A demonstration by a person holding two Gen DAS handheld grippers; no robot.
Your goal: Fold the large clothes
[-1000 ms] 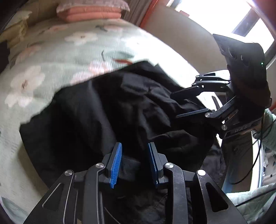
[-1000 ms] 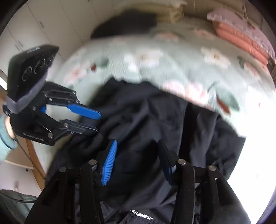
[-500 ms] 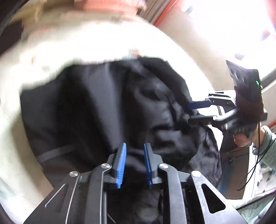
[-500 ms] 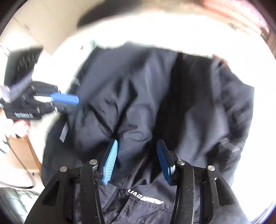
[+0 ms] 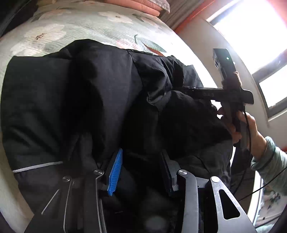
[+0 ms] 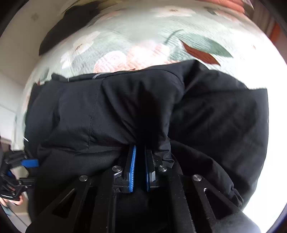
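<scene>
Both looking steeply down, close above the black jacket (image 5: pixel 100 100) on the floral bedspread (image 6: pixel 143 39), facing toward the pillows (image 5: pixel 143 5). Sharing the jacket; left view sitting nearer the window (image 5: pixel 251 26).

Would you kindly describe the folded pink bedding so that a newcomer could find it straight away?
Start at the bed with the pale green flowered bedspread, where the black jacket lies. Look beyond the jacket to the far end of the bed, near the curtain. There lies the folded pink bedding, the only plain pink stack.
</scene>
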